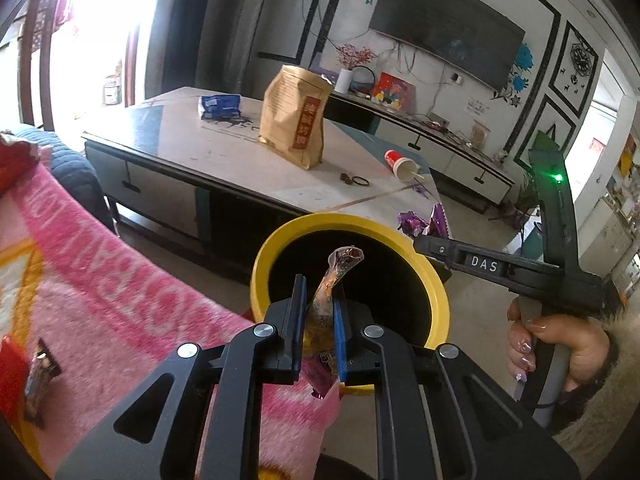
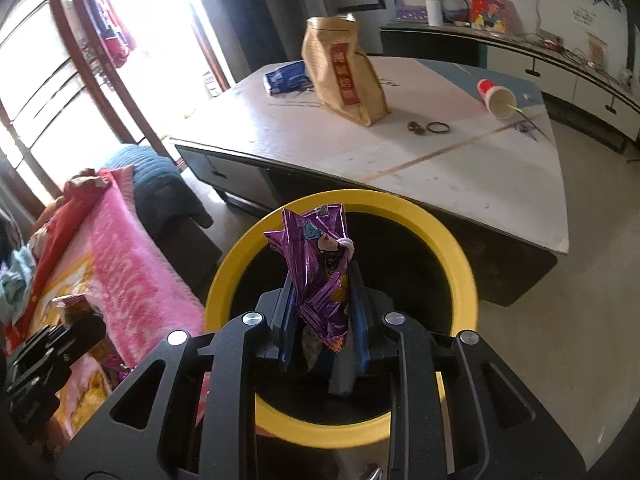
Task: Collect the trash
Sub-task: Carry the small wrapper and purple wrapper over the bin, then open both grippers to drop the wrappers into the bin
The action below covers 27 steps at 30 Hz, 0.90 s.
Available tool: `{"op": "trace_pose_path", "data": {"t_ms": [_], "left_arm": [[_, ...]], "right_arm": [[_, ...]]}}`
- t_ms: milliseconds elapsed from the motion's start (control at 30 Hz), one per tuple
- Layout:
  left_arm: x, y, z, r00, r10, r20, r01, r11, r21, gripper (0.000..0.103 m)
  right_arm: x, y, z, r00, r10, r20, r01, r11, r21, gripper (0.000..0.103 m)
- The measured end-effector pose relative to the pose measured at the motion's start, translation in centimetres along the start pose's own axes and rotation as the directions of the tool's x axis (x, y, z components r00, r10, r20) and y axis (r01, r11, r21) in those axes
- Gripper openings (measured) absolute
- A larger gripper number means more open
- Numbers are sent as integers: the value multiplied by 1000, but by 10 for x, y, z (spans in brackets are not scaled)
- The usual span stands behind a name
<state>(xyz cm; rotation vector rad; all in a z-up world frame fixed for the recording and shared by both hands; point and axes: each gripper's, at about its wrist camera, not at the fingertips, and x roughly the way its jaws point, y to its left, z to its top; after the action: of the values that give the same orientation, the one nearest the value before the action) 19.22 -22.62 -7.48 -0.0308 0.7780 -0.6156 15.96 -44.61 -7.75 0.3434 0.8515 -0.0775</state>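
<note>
Sunlight blows out the window at ten o'clock in both views, so nothing there can be read. One pink blanket (image 1: 92, 280) lies at eight o'clock, cut off by the frame edge; a small dark wrapper (image 1: 40, 372) on it is too blurred to identify. One low table (image 1: 224, 160) carries one blue packet (image 1: 219, 106), one brown bag (image 1: 296, 118), two small dark items hard to make out (image 1: 354, 179), and one tipped red cup (image 1: 402, 165). One yellow bin (image 1: 436, 292) stands below the table; its inside is black and unreadable. The left gripper (image 1: 318, 336) is clamped on an orange wrapper (image 1: 330, 288) above the bin's mouth. The right gripper (image 2: 320, 320) pinches a purple wrapper (image 2: 320, 256) over the same bin; at three o'clock in the left view a hand (image 1: 560, 344) holds its handle.
</note>
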Motion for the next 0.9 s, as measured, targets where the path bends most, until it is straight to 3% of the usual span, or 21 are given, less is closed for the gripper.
{"op": "trace_pose_path", "data": {"t_ms": [267,533,567,667,733,800,900], "left_arm": [[31,-14,4,999,-29,-36,31,998,46,12],[63,-25,4,996,-51,-79,57,995,78,14],[68,-25,4,994,-57,-91,64,995,77,21],[72,-22,3,994,-54,-93,61,996,65,62],[69,-21,3,995,-56,-82,61,996,63,70],[62,-21,4,997,-45,-60,49,997,67,91],[50,-20,5,999,-39,-24,41,997,66,95]], "right_arm": [[1,-21,2,1000,-10,-8,11,999,50,18],[0,-30,4,1000,-8,-5,8,997,72,26],[-1,-32,4,1000,-10,-3,10,997,76,31],[-4,-34,4,1000,-14,9,14,997,82,37],[-6,-34,4,1000,-16,21,14,996,86,45],[-8,-33,5,999,-18,30,15,996,88,49],[-11,-29,5,999,-14,44,10,997,81,55]]}}
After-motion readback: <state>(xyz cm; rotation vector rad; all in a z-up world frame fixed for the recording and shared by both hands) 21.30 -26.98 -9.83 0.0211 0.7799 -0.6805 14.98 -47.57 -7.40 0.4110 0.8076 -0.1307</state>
